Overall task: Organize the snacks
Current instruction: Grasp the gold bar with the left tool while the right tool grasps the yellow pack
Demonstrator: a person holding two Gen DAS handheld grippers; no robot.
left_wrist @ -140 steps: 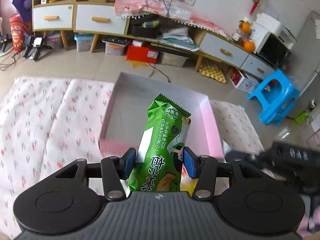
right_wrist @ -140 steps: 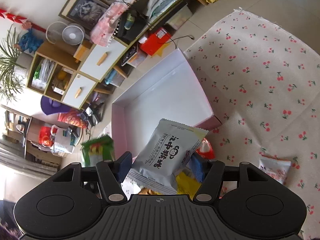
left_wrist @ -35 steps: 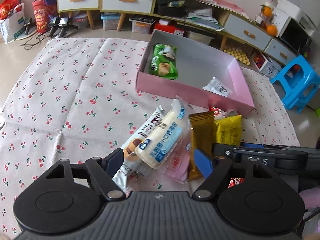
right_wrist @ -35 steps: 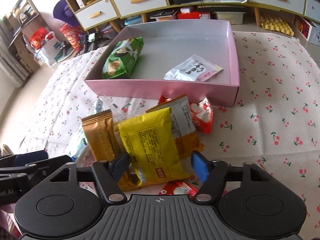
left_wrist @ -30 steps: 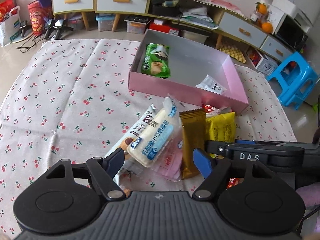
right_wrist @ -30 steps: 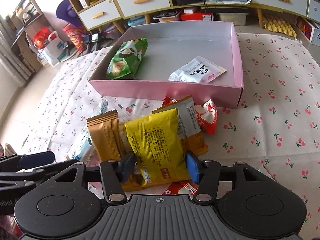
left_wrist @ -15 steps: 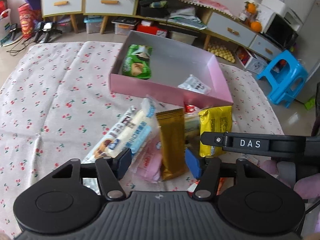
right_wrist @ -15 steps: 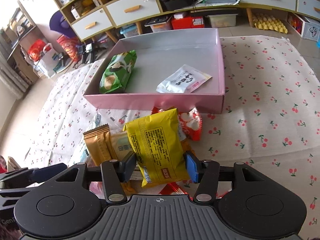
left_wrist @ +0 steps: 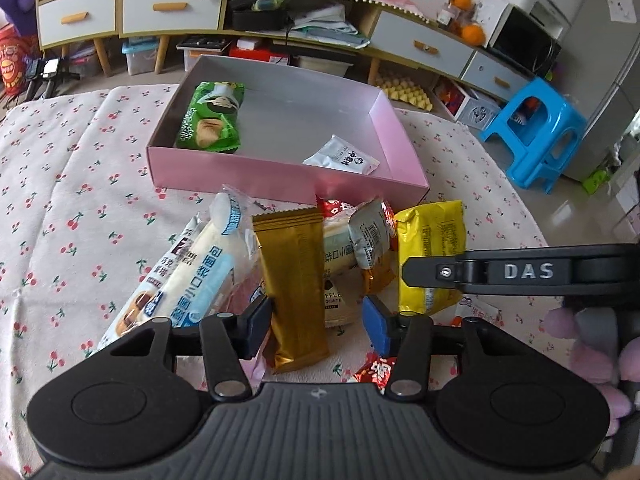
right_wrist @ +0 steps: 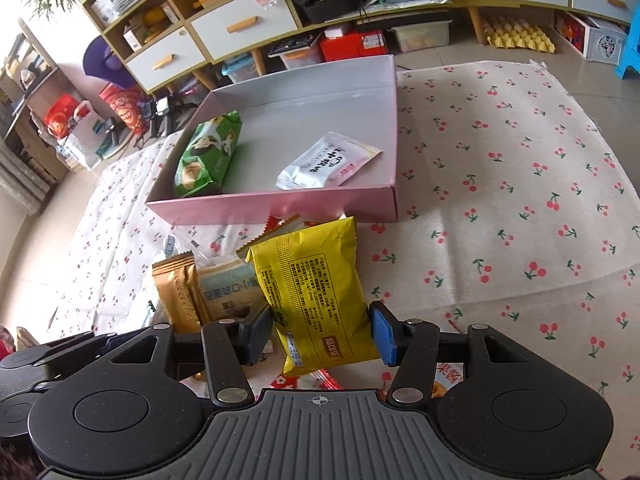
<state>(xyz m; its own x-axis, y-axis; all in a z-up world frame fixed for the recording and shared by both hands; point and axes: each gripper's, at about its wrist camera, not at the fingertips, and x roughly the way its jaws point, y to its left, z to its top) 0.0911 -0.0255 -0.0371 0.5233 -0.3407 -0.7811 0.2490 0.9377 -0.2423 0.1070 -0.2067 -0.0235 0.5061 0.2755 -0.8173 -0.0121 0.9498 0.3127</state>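
Right gripper (right_wrist: 320,334) clamped on yellow packet (right_wrist: 316,296), left gripper (left_wrist: 318,320) just closing around gold bar (left_wrist: 294,292), not yet pinching; pink box (left_wrist: 280,178) behind

Since the earliest views, the green packet (left_wrist: 211,122) and white sachet (left_wrist: 341,158) have gone from the grippers into the pink box (left_wrist: 280,178). The right gripper (right_wrist: 320,336) now clamps the yellow packet (right_wrist: 316,296), raised off the heap. The left gripper (left_wrist: 316,322) has just been closing about the gold bar (left_wrist: 294,284).
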